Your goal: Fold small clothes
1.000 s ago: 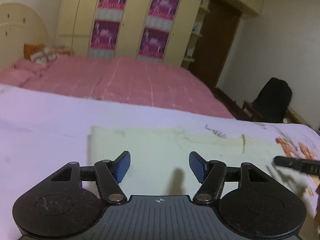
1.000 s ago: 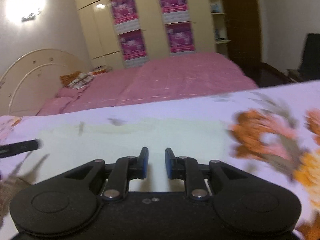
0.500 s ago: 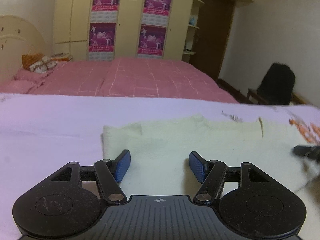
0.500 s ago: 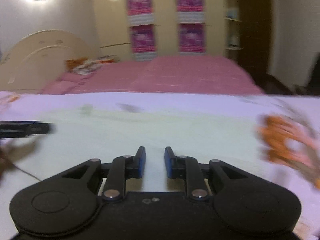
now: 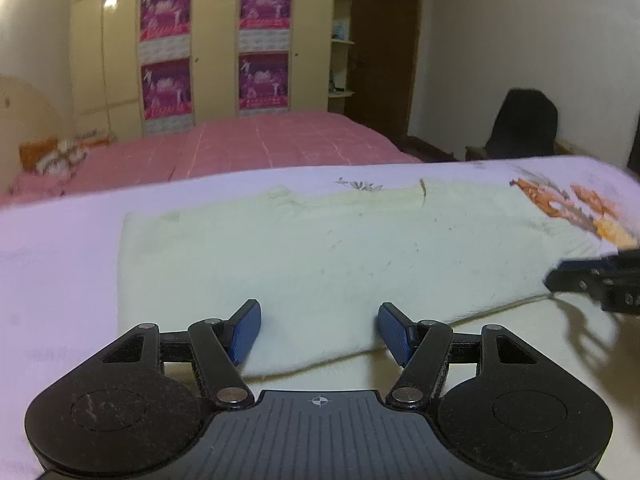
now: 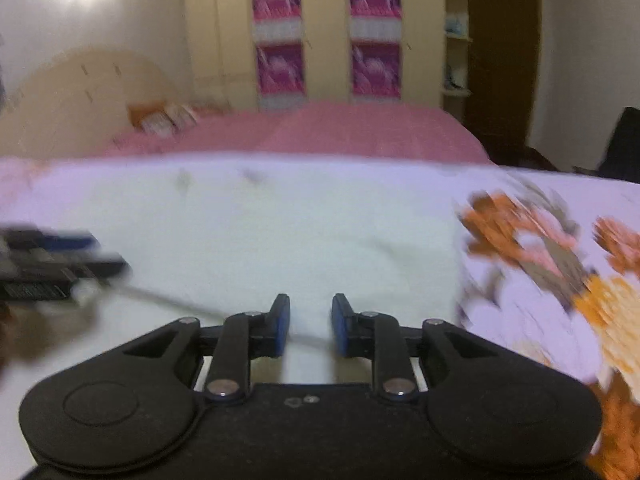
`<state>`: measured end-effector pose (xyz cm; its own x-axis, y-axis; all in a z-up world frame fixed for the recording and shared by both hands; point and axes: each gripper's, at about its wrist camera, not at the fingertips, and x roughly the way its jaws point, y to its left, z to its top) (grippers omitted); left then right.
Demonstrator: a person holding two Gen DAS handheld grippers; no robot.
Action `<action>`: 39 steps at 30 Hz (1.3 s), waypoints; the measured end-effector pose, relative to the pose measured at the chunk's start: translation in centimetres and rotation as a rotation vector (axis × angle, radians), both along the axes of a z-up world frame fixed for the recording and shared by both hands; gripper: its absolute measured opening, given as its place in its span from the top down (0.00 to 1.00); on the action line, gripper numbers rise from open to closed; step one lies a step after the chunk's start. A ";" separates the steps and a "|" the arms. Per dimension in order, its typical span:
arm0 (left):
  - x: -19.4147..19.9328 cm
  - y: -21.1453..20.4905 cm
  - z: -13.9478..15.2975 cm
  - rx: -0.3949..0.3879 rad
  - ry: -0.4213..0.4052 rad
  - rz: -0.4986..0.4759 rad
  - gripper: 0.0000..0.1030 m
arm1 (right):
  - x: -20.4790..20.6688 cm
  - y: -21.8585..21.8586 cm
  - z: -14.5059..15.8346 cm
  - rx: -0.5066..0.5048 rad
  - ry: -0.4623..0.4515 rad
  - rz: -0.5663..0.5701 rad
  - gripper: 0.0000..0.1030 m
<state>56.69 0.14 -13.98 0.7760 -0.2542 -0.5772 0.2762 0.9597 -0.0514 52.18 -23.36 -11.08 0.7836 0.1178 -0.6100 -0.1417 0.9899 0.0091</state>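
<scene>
A pale yellow garment lies flat on the lilac floral bedsheet, one fold already laid near its front edge; more folds remain, I'd judge. Left tongs gape wide, right tongs narrower, both empty

The garment is soft pale-yellow knit cloth, matt and a bit fuzzy. The sheet under it is smooth lilac cotton-looking fabric with a printed flower pattern. Left gripper is matt black plastic, dusty, with ribbed blue rubbery pads and shiny metal pivot pins.
</scene>
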 end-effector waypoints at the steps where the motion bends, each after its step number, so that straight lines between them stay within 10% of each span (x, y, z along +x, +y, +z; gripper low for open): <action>1: -0.3 0.4 0.0 -0.007 0.005 0.006 0.37 | -0.3 -0.6 0.0 0.014 -0.006 -0.003 0.79; 12: 0.2 1.1 -0.4 0.008 0.007 0.073 0.37 | -0.6 -4.6 0.7 0.072 0.003 -0.118 0.77; 25: -0.8 -0.6 0.6 0.143 0.063 0.081 0.17 | -2.6 -2.0 0.2 -0.157 -0.044 -0.034 0.71; 26: -1.5 -0.5 0.9 0.143 0.064 0.086 0.16 | -3.2 -2.4 0.7 -0.132 -0.031 -0.031 0.58; 39: -15.1 2.5 3.8 0.123 0.030 0.140 0.04 | -15.3 -5.7 2.4 0.148 0.064 -0.082 0.58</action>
